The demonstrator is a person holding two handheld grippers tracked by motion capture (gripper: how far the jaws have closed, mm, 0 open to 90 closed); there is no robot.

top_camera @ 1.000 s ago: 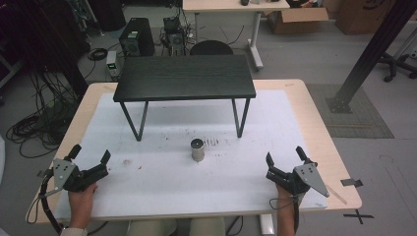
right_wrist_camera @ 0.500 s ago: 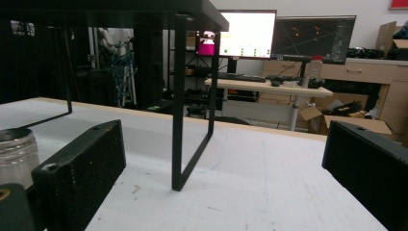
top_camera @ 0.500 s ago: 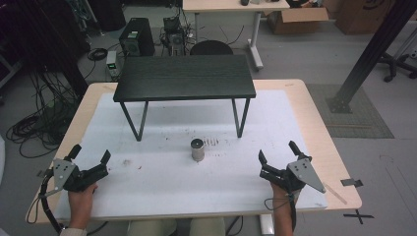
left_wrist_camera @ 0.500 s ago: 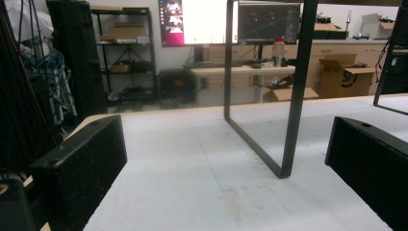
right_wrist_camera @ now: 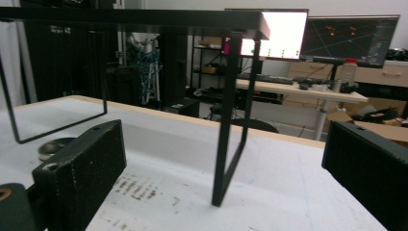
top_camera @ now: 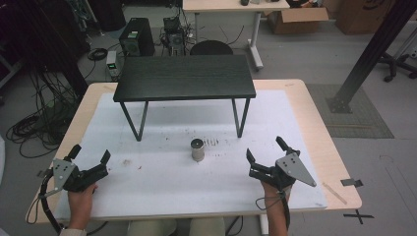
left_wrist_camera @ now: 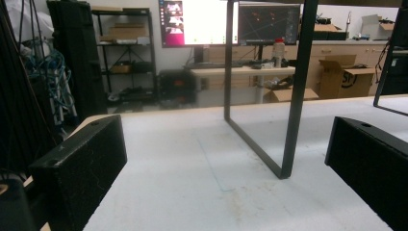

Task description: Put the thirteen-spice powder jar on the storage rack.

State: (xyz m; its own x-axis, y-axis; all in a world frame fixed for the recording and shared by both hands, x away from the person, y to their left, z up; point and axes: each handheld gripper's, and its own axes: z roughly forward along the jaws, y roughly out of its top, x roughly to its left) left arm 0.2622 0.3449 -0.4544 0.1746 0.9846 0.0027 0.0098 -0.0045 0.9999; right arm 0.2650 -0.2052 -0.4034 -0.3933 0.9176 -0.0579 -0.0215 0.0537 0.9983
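A small metal cylinder (top_camera: 197,150) stands upright mid-table, at ten o'clock from the right gripper (top_camera: 265,158), whose jaws are spread apart. The left gripper (top_camera: 90,156) is also spread. Probably rigid, smooth, slippery; grasp its sides mid-height

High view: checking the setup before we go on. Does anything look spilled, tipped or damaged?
Nothing tipped: the metal cylinder stands upright in front of the black stand. Dark smudges mark the white mat beside it.
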